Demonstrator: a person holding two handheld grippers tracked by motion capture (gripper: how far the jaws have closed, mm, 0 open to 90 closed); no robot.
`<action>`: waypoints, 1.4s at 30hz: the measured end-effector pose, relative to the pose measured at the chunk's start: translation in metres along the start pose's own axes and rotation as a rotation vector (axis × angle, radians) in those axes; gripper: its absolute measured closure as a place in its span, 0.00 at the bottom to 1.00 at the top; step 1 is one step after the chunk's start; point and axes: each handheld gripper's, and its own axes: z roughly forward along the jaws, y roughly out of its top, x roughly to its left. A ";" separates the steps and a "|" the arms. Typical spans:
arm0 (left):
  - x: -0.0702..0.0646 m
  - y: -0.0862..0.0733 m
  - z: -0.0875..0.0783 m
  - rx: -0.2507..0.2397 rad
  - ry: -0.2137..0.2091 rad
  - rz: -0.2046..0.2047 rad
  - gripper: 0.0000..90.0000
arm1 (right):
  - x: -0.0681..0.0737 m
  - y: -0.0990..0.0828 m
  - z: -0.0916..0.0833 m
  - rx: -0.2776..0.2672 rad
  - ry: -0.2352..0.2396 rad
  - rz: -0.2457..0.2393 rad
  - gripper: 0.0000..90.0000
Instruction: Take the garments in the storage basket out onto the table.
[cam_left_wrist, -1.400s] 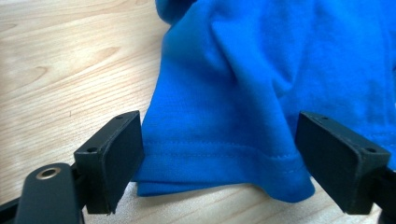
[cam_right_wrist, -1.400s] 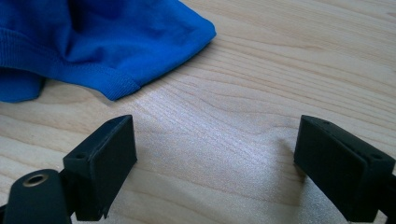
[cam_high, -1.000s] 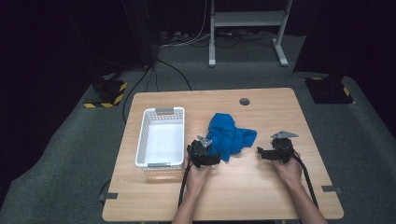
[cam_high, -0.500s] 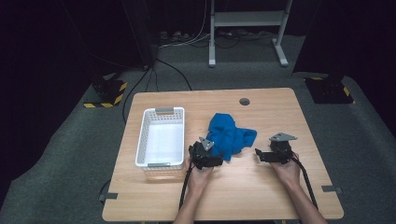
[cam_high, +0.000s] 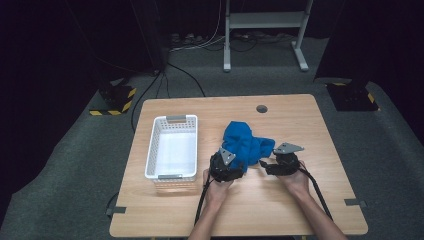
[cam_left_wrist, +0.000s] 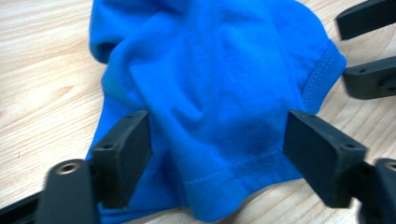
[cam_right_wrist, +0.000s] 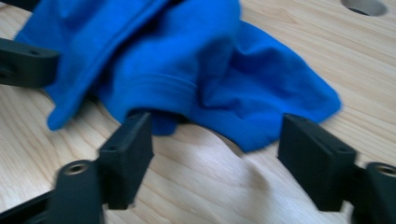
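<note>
A crumpled blue cloth (cam_high: 243, 141) lies in the middle of the wooden table (cam_high: 300, 125). My left gripper (cam_high: 238, 167) sits at the cloth's near left edge. In the left gripper view its jaws (cam_left_wrist: 219, 149) straddle the stitched hem of the cloth (cam_left_wrist: 215, 93); they have just been closing, with the pads still off the fabric. My right gripper (cam_high: 263, 165) points left at the cloth's near right edge. Its jaws (cam_right_wrist: 222, 154) have also just been closing, with bare wood between them and the cloth (cam_right_wrist: 196, 70) just beyond the tips.
A white plastic basket (cam_high: 152, 150) stands empty on the left of the table, close to my left hand. A round cable hole (cam_high: 261, 108) is at the back of the table. Cables trail from both grippers toward the front edge.
My right gripper has slid left toward the cloth. The left gripper has stayed at the cloth's edge.
</note>
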 end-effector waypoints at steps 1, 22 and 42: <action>0.000 0.000 0.001 0.001 0.000 -0.001 0.33 | 0.001 0.000 0.002 -0.004 0.005 0.001 0.36; 0.012 -0.001 0.003 0.031 -0.011 -0.069 0.95 | 0.009 0.004 0.014 -0.037 0.079 -0.018 0.98; 0.026 -0.005 -0.011 -0.004 0.127 -0.161 0.96 | -0.041 -0.017 -0.016 -0.073 -0.020 0.163 0.98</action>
